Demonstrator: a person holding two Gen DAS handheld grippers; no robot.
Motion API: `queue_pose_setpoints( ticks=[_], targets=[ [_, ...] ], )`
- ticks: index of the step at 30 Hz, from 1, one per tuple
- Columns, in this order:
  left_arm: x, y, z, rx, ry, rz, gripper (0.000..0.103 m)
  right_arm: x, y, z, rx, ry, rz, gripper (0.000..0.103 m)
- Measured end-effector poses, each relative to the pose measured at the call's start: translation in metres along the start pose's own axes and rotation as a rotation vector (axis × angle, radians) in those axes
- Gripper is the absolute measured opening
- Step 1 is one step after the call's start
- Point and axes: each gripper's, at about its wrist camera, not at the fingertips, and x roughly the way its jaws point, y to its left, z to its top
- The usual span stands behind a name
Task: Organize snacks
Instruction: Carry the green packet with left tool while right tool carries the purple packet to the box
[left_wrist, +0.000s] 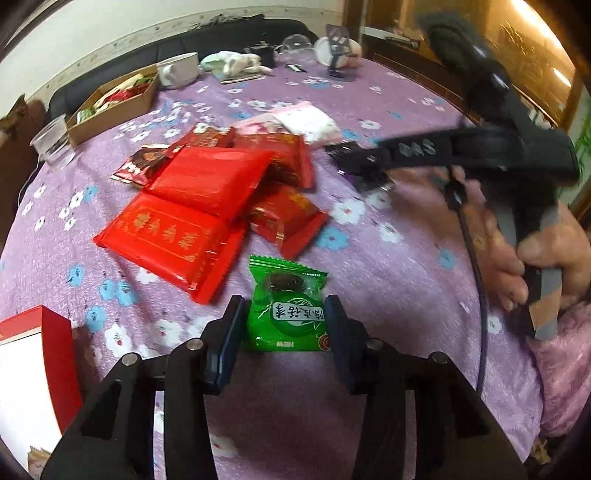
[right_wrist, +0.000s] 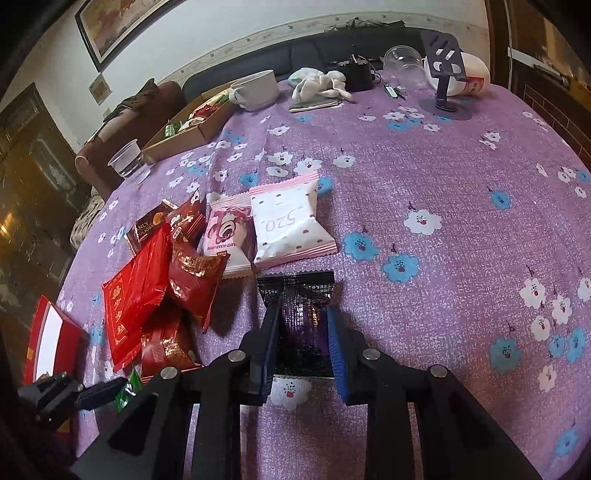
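Partly hidden: purple packet (right_wrist: 301, 325); green packet (left_wrist: 286, 310).

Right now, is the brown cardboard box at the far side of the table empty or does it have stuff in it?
Not empty: the cardboard box is open-topped, with red and green packets showing inside.

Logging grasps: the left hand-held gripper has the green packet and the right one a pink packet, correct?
Not quite. The left hand-held gripper does have the green packet, but the right wrist view shows the right hand-held gripper closed on a black and purple packet.
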Motion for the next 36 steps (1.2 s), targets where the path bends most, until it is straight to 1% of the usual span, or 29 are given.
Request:
queue_pose_setpoints(
  ticks=[3,6,10,14,17,20,25,30,32,36],
  targets=[
    [-0.004,-0.017,-0.005,0.032,-0.003,-0.037,0.041,0.0,-0.001,0.0,0.006,0.0,0.005,0.026],
    [-0.004,-0.024,-0.008,0.044,-0.012,-0.022,0.041,0.0,-0.001,0.0,0.004,0.0,0.005,0.026],
    [-0.007,-0.009,-0.007,-0.039,-0.026,-0.028,0.041,-0.002,-0.001,-0.001,0.001,-0.002,0.01,0.025],
    [-0.016,0.0,-0.013,-0.106,-0.059,-0.029,0.041,-0.009,-0.003,0.0,0.019,-0.018,0.059,0.025],
    [-0.032,0.001,-0.018,-0.109,-0.101,-0.005,0.041,-0.017,-0.003,0.002,0.03,-0.05,0.09,0.025],
    [-0.05,0.004,-0.021,-0.114,-0.144,0.034,0.041,-0.023,-0.001,0.002,0.034,-0.079,0.125,0.025],
    [-0.085,0.013,-0.035,-0.132,-0.22,0.097,0.041,-0.03,0.003,0.003,0.024,-0.12,0.149,0.025],
    [-0.101,0.029,-0.052,-0.181,-0.233,0.125,0.041,-0.035,0.008,0.002,0.015,-0.161,0.162,0.025],
    [-0.105,0.034,-0.059,-0.197,-0.233,0.137,0.041,-0.039,0.01,0.001,0.006,-0.178,0.182,0.025],
    [-0.114,0.049,-0.071,-0.246,-0.235,0.16,0.041,-0.051,0.019,-0.001,-0.03,-0.243,0.224,0.025]
  ],
)
